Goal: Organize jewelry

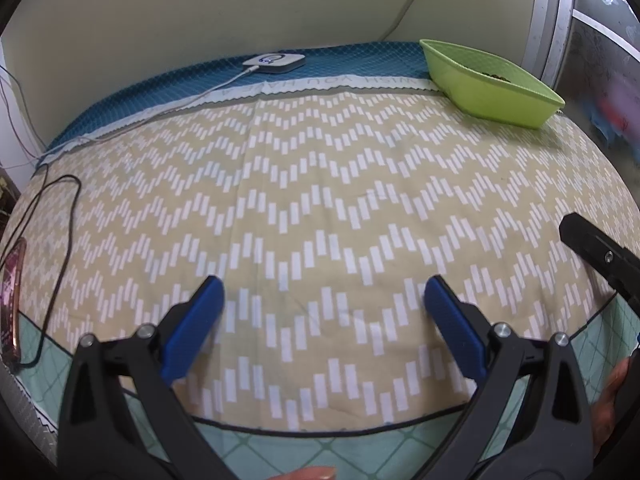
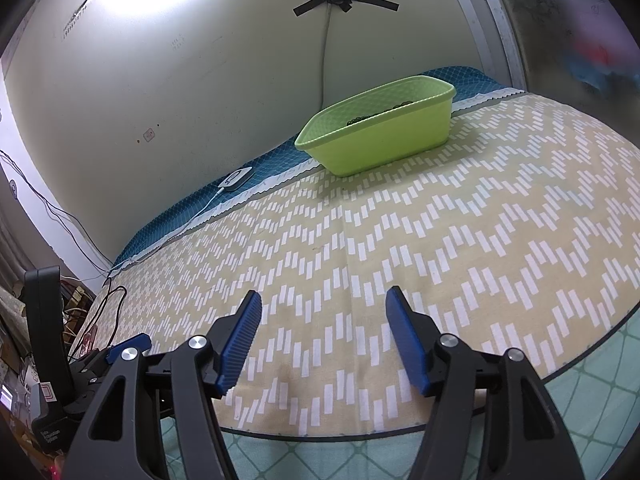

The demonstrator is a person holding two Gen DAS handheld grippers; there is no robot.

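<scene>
A lime-green plastic basket (image 1: 496,92) stands at the far right of the yellow zigzag mat (image 1: 320,184); dark beaded jewelry (image 1: 494,76) lies inside it. In the right wrist view the same basket (image 2: 384,136) sits ahead, with the dark beads (image 2: 378,115) just showing over its rim. My left gripper (image 1: 324,300) is open above the near part of the mat, nothing between its blue pads. My right gripper (image 2: 324,312) is also open and empty over the mat (image 2: 440,248), well short of the basket. The other gripper's black tip (image 1: 592,248) shows at the right edge.
A small white device (image 1: 276,62) with a cable lies on the blue cloth by the back wall. Black wires (image 1: 60,216) trail over the mat's left side beside a phone (image 1: 12,300). The left gripper's body (image 2: 52,360) appears at the lower left. Fingers (image 1: 616,384) hold the handle.
</scene>
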